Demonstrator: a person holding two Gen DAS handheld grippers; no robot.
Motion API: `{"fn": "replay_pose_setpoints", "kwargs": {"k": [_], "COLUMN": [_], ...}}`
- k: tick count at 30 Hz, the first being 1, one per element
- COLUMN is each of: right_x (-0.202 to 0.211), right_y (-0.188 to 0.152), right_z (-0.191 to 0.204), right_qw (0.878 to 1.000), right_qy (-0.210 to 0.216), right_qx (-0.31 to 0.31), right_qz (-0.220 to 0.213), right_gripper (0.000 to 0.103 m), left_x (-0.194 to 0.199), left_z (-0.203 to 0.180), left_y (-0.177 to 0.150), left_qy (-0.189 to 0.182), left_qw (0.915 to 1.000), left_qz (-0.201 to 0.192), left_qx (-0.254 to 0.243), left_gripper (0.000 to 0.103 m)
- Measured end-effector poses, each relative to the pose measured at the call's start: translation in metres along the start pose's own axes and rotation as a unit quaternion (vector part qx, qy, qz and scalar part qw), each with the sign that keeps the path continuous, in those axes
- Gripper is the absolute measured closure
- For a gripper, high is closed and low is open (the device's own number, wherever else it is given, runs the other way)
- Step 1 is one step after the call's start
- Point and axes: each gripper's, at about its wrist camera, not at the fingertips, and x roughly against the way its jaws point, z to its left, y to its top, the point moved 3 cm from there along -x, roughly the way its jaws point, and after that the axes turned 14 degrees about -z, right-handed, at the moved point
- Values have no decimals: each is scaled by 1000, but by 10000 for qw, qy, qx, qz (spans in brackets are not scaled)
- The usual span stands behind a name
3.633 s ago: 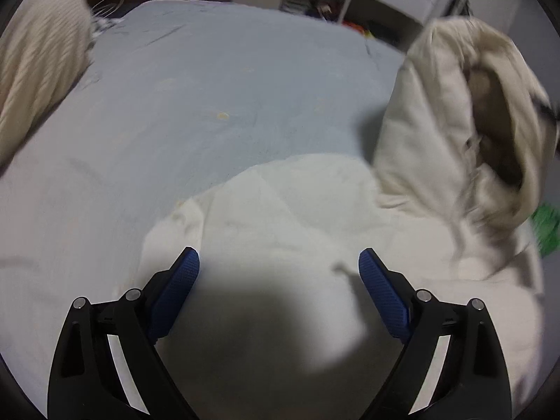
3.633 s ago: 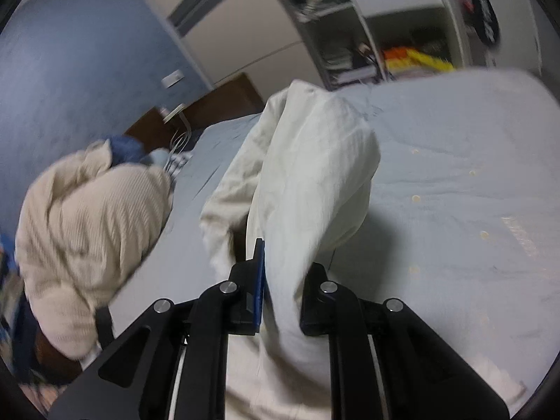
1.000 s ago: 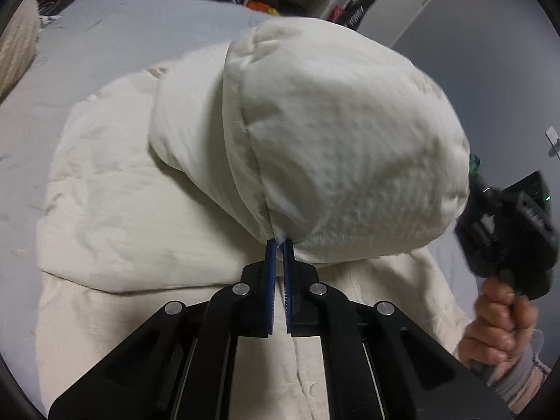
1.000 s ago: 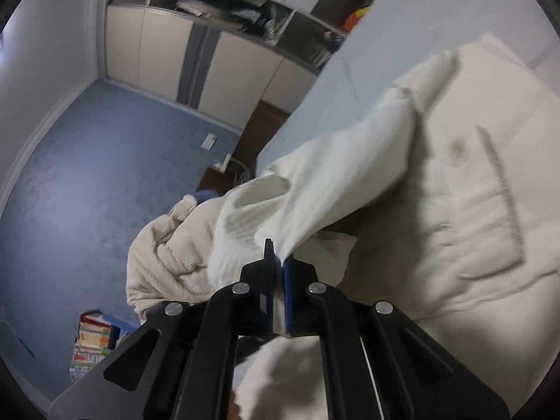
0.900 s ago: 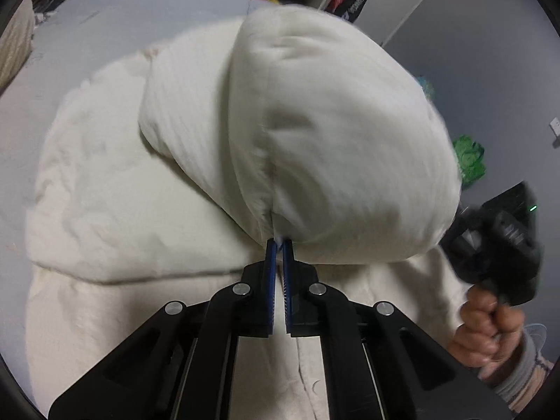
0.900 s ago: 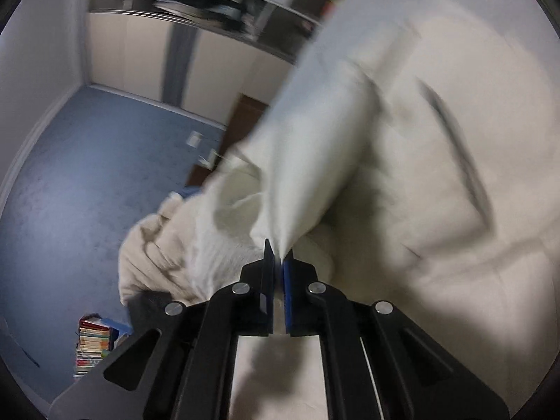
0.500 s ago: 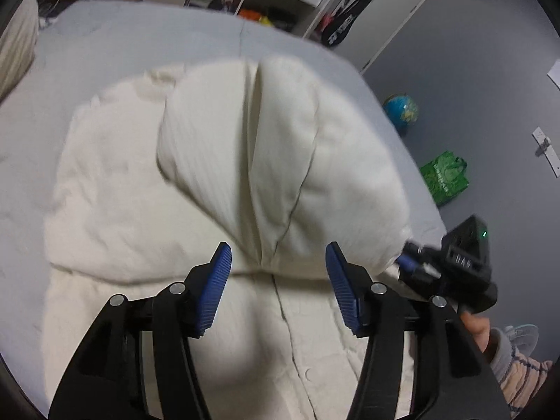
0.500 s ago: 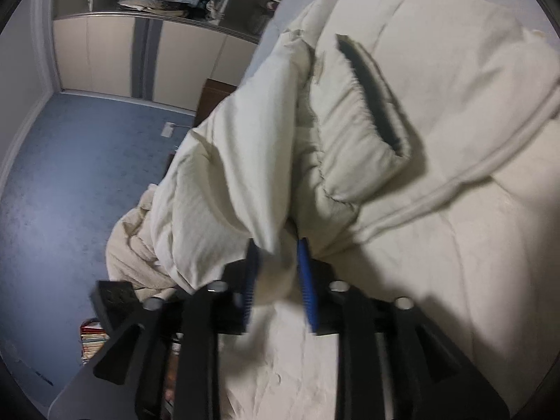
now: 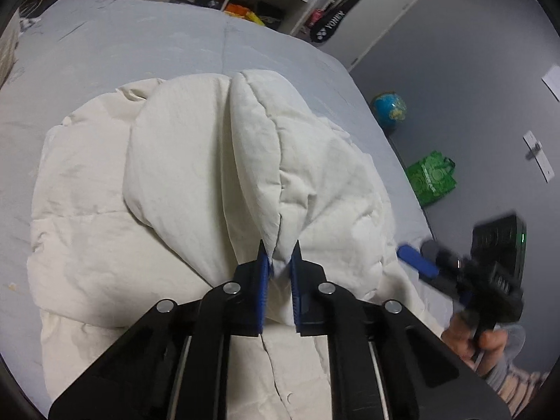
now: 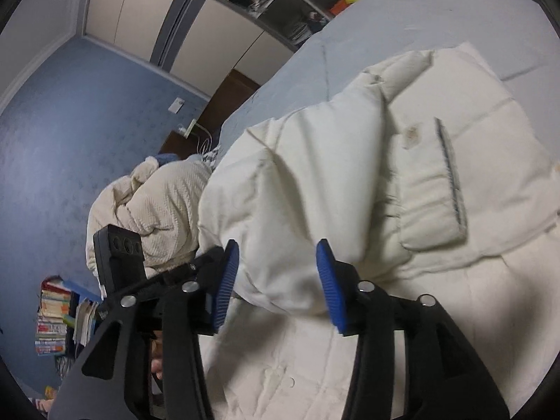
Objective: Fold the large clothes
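Cream jacket (image 9: pixel 168 175) covers the grey bed (image 9: pixel 115 45) (globe (image 9: pixel 388 107) on floor); left tool (image 9: pixel 278 262) narrowly pinches it, right tool (image 10: pixel 276 273) gapes wide.

We look down our left gripper (image 9: pixel 279 262) at a cream padded jacket (image 9: pixel 115 217) lying on the grey bed (image 9: pixel 147 42). Its blue pads sit close together with the edge of the folded-over hood (image 9: pixel 217 147) pinched between them. At far right, our right gripper (image 9: pixel 455 269) is blurred. A globe (image 9: pixel 388 106) and green bag (image 9: pixel 432 176) sit on the floor.
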Motion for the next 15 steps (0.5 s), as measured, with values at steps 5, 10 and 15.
{"fn": "replay_pose_setpoints", "kwargs": {"k": [5, 10, 15], "right_x": [-32, -54, -32], "right_y": [2, -16, -27], "right_z": [7, 11, 34], "right_qw": [9989, 9951, 9924], "right_qy": [-153, -357, -282], "right_qx": [204, 496, 1141], "right_qz": [383, 776, 354], "right_gripper": [60, 93, 99], "left_x": [2, 1, 1], "left_z": [7, 19, 17], "left_y": [-20, -35, -35], "left_qy": [-76, -42, -84], "left_qw": [9999, 9996, 9998], "left_qz": [-32, 36, 85], "left_qx": [129, 268, 149], "left_gripper": [93, 93, 93]}}
